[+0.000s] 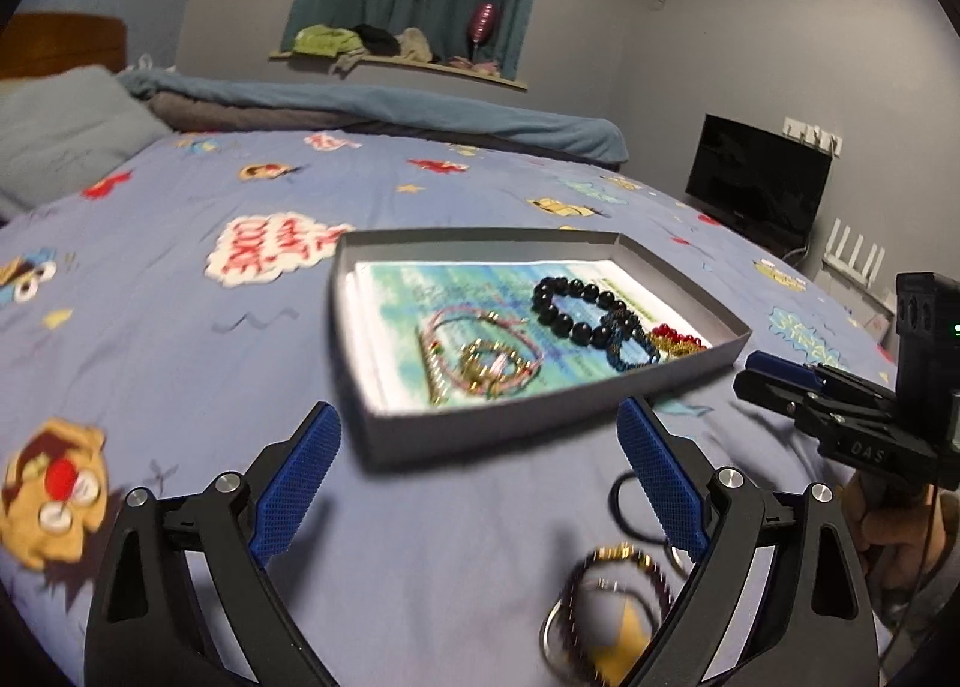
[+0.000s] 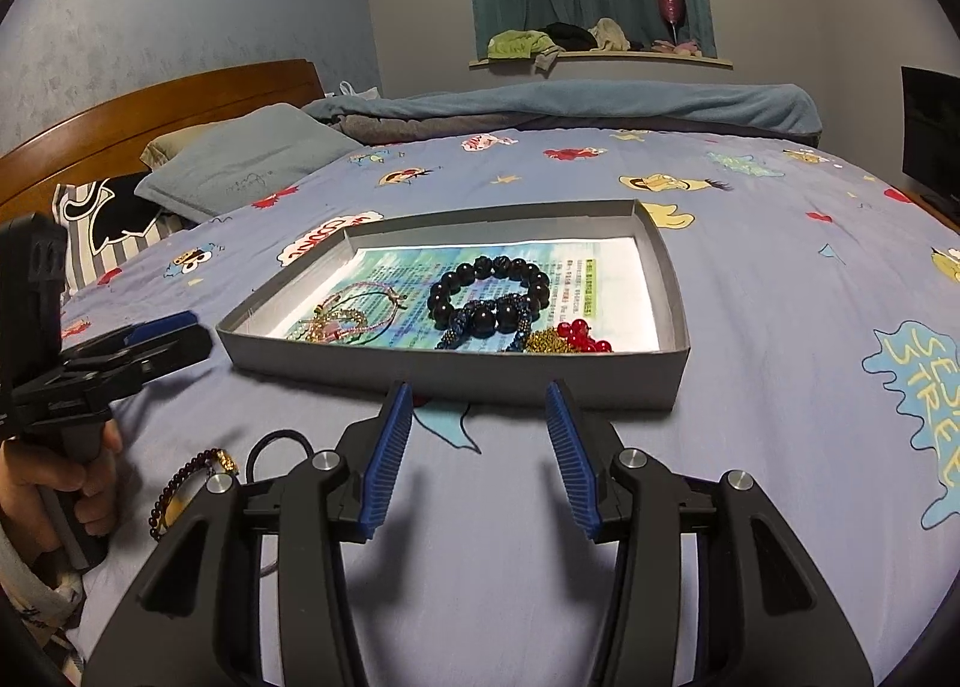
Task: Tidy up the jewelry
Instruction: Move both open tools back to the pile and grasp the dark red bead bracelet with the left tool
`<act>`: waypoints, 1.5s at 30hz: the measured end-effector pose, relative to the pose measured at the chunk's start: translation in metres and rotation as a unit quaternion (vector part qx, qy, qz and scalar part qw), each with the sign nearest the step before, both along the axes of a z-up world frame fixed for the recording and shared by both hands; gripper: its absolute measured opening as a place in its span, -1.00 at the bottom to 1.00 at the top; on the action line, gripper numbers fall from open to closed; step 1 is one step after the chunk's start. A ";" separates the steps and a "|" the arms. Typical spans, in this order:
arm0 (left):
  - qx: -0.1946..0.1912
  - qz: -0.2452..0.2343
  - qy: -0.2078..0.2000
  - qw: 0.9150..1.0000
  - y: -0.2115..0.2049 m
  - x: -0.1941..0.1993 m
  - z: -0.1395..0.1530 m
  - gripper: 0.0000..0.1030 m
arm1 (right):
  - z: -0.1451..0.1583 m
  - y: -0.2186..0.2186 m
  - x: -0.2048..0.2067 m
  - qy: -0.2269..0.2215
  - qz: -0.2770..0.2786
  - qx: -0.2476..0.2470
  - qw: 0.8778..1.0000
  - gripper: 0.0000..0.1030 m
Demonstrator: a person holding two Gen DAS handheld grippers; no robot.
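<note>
Few bracelets (image 1: 606,597) left on bed (image 1: 180,297), near left hand-held gripper (image 1: 480,477), wide, empty. Right hand-held gripper (image 2: 480,441) half open, empty. Box (image 2: 456,372) far. Bracelets tangled: grab may lift two, drop one.

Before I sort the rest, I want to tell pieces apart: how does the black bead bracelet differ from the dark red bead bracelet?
The black bead bracelet has large glossy beads; the dark red bead bracelet has small ones plus a gold piece. The black one lies inside the grey box; the dark red one lies on the bedsheet outside it. Both are round bead loops lying flat.
</note>
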State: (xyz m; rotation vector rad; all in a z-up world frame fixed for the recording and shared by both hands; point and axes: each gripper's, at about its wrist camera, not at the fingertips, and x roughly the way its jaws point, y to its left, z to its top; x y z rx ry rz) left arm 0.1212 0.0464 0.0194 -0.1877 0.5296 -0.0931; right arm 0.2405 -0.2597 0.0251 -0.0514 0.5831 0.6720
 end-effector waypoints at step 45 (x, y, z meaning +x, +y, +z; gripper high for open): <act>0.024 -0.076 0.093 0.992 -0.037 -0.016 -0.028 -0.21 | -0.005 -0.001 -0.032 0.026 0.029 -0.005 0.999 0.15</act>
